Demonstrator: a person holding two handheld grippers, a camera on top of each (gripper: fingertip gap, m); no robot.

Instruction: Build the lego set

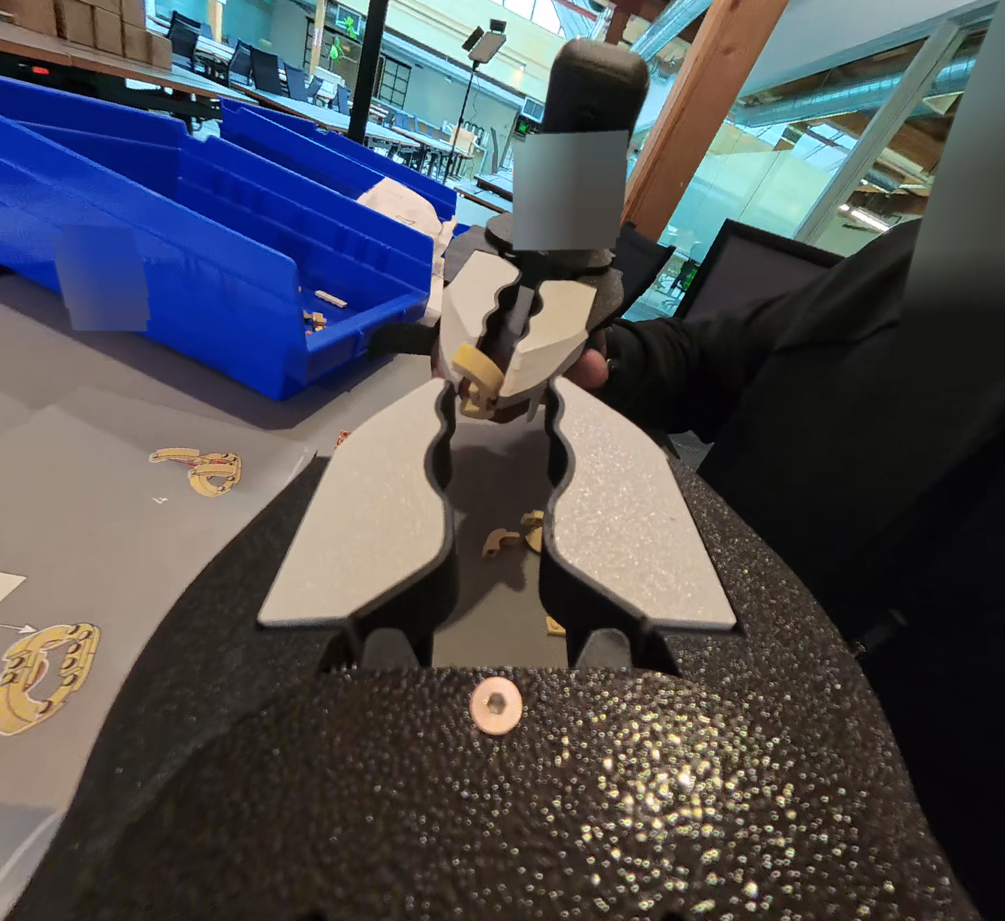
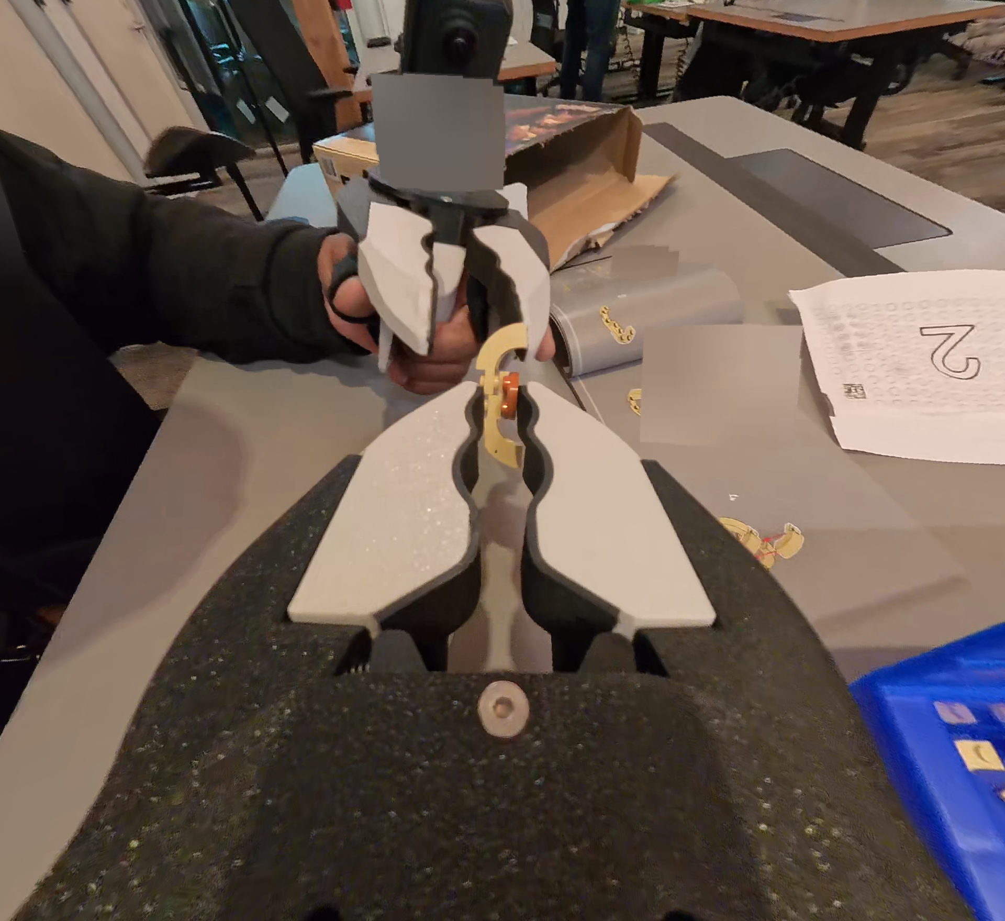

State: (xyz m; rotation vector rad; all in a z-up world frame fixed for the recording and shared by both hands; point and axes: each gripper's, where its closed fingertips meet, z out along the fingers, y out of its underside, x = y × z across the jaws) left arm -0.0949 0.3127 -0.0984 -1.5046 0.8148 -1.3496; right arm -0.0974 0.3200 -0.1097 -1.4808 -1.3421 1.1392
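Two claws meet above the desk [image 2: 272,432]: right claw [image 2: 499,419] pinching the tan arch assembly [image 2: 503,405], left claw [image 1: 497,394] spread, empty; joining step, next needs careful alignment.

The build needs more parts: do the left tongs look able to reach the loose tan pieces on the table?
Likely yes: the left tongs are open and empty, and the loose tan pieces lie uncovered below them.
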